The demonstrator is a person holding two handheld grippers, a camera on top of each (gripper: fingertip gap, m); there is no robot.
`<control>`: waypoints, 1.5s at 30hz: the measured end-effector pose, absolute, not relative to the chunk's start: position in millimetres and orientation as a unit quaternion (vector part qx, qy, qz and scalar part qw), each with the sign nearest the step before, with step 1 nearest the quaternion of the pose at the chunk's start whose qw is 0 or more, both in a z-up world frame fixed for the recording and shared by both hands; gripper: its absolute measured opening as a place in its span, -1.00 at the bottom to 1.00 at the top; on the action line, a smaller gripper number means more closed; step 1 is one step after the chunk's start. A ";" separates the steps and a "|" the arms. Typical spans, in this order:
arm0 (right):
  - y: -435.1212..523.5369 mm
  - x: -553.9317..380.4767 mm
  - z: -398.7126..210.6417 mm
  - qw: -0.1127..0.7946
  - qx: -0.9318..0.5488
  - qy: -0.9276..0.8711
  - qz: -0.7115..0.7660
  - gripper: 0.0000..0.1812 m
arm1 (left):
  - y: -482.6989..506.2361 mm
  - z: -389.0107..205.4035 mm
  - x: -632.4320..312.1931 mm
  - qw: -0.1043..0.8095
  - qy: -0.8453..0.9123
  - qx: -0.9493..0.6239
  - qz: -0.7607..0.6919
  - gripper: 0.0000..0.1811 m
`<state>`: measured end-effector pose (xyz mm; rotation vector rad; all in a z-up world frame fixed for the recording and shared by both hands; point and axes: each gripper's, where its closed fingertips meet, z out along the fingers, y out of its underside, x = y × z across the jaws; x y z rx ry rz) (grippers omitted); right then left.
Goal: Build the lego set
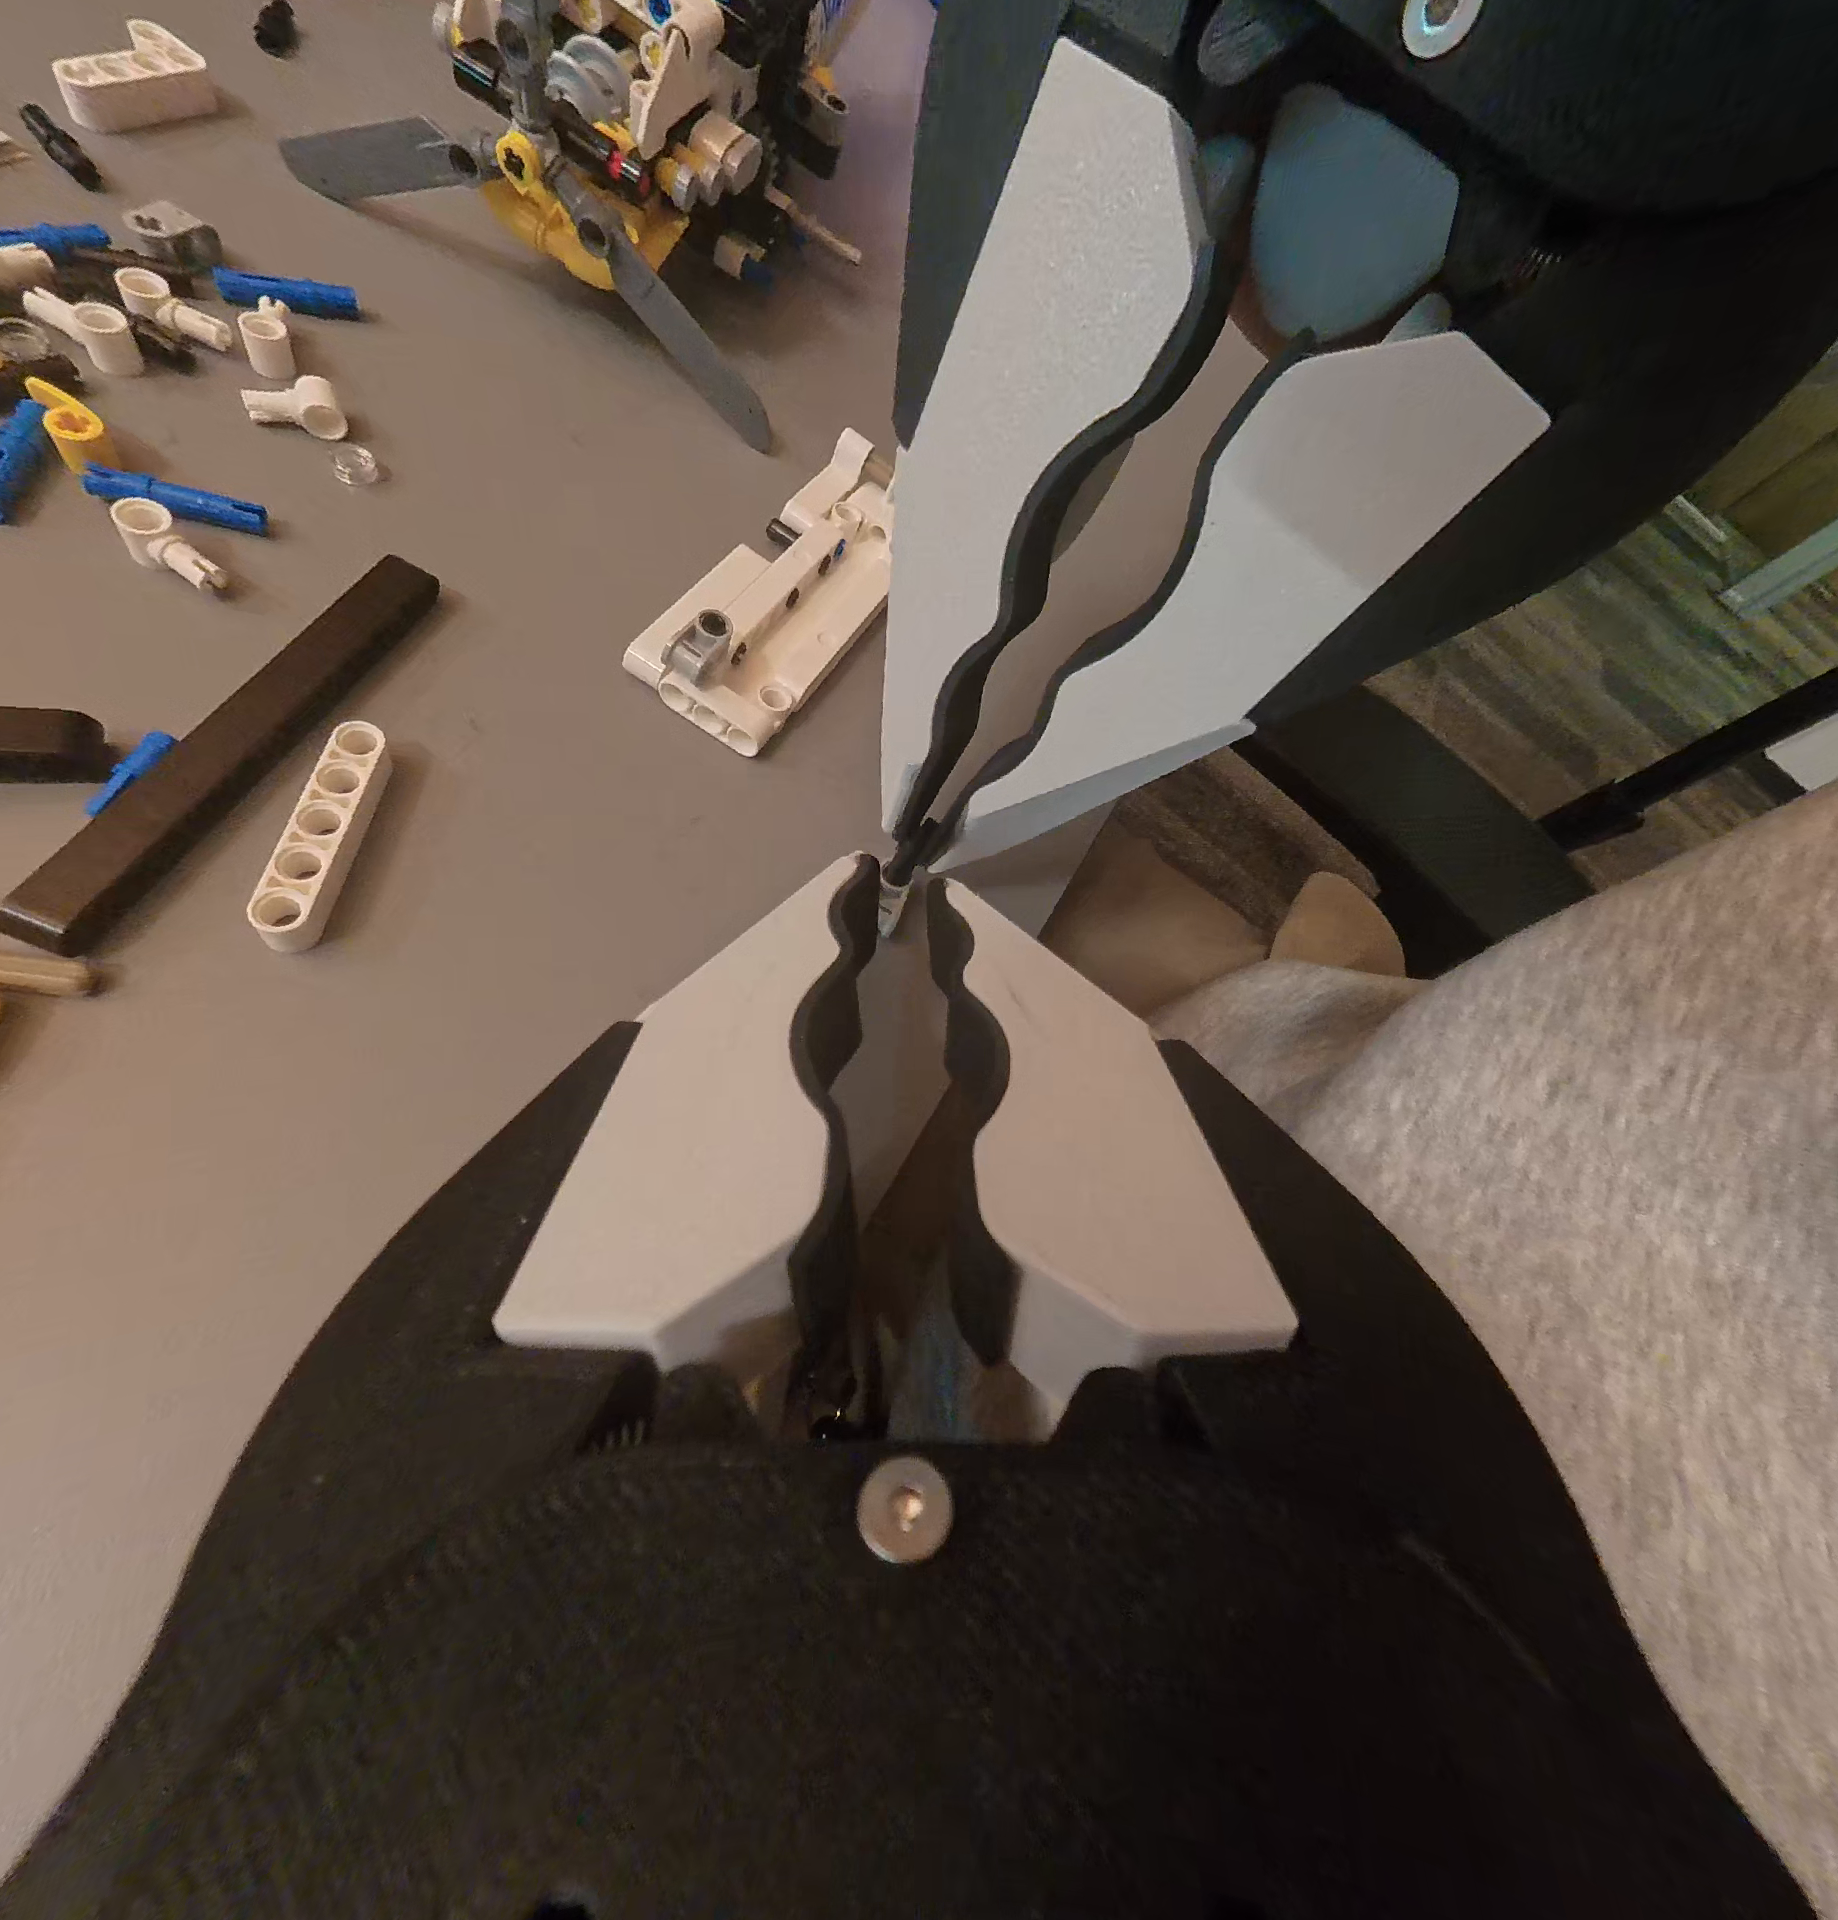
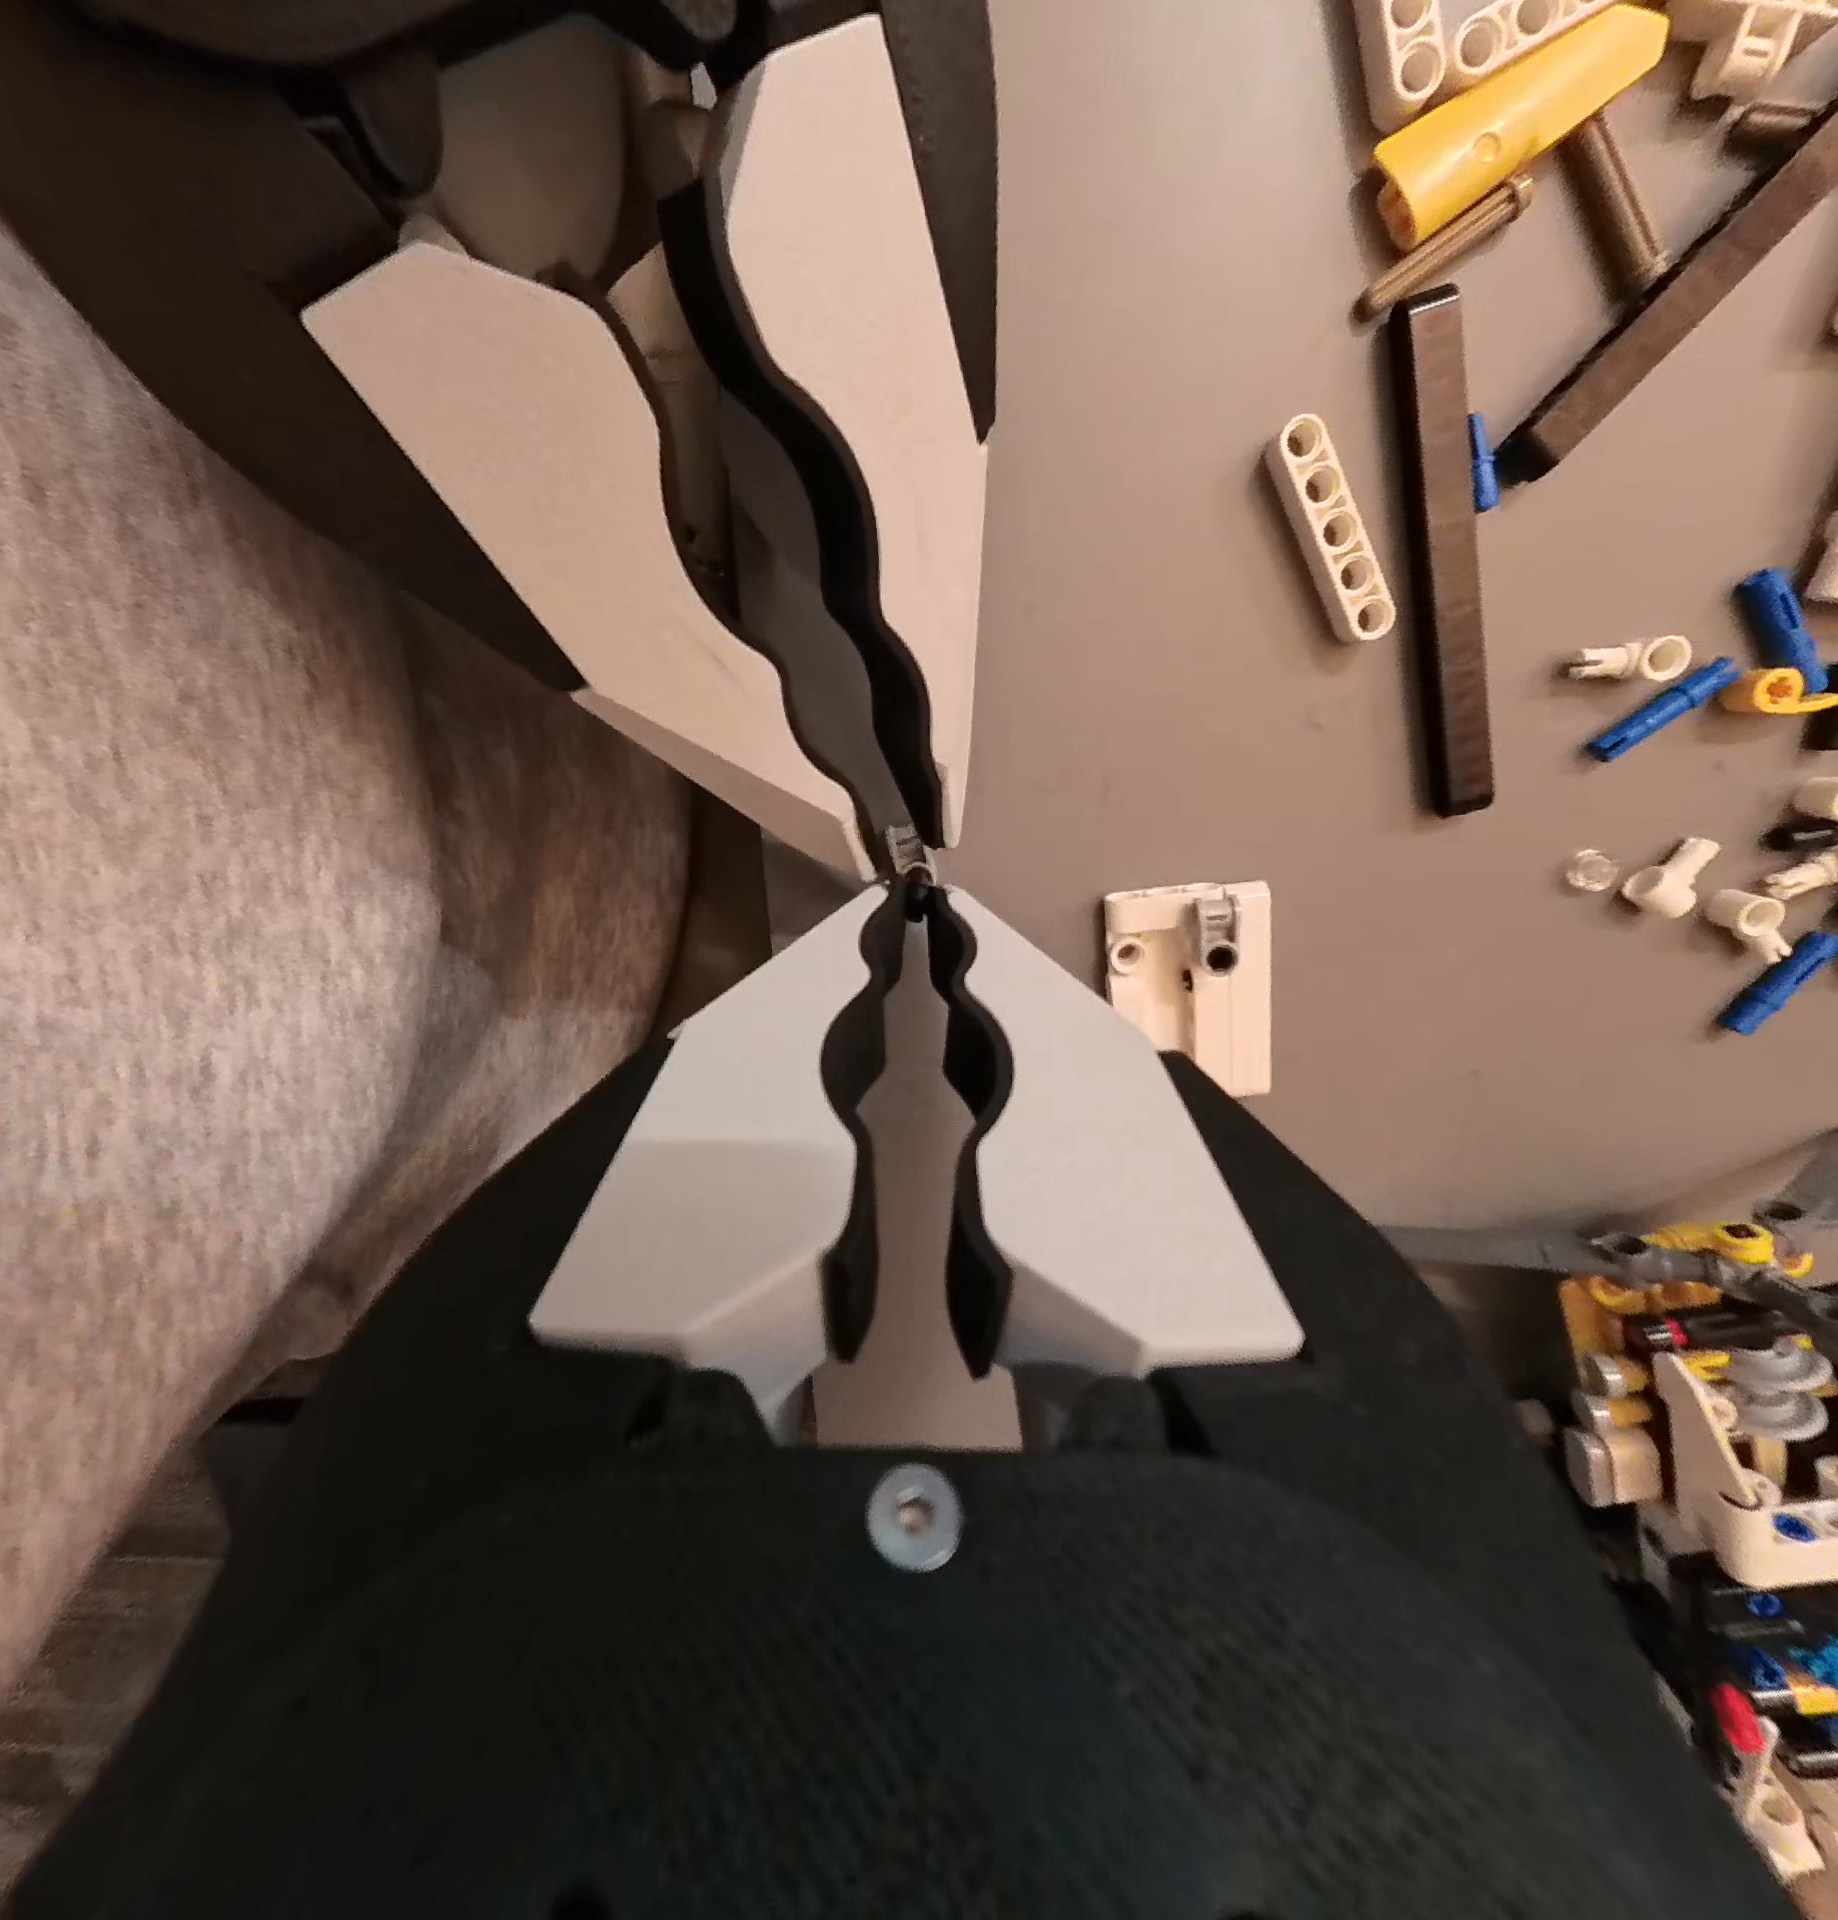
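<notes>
Lego model [image 1: 624,135] stood on the grey table [image 1: 541,540] among loose parts, small grey connector [image 1: 891,902] pinched by the left gripper [image 1: 894,883], black pin [image 2: 915,896] clamped by the right gripper [image 2: 913,902], tips meeting past the table edge.

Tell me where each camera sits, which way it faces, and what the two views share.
Left wrist view: on the left gripper, looking along its fingers at a small grey Lego piece in its tips, the right gripper opposite; a grey-clothed leg shows.
Right wrist view: on the right gripper, facing the left one tip to tip above the table edge.
Shared: both grippers, white five-hole Lego beam, grey tabletop.
</notes>
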<state>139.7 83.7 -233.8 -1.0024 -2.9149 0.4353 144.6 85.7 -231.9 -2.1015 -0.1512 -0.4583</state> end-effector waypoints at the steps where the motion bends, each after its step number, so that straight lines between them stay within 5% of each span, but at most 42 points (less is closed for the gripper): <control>1: 83.6 139.6 -233.9 0.013 -0.323 -0.936 0.140 -0.97 | 85.6 -231.9 144.8 0.473 -0.061 -0.859 -0.187 -0.92; 45: 80.1 139.2 -235.1 -0.032 -0.337 -0.937 0.090 -0.97 | 79.2 -229.8 139.9 0.481 -0.083 -0.848 -0.209 -0.93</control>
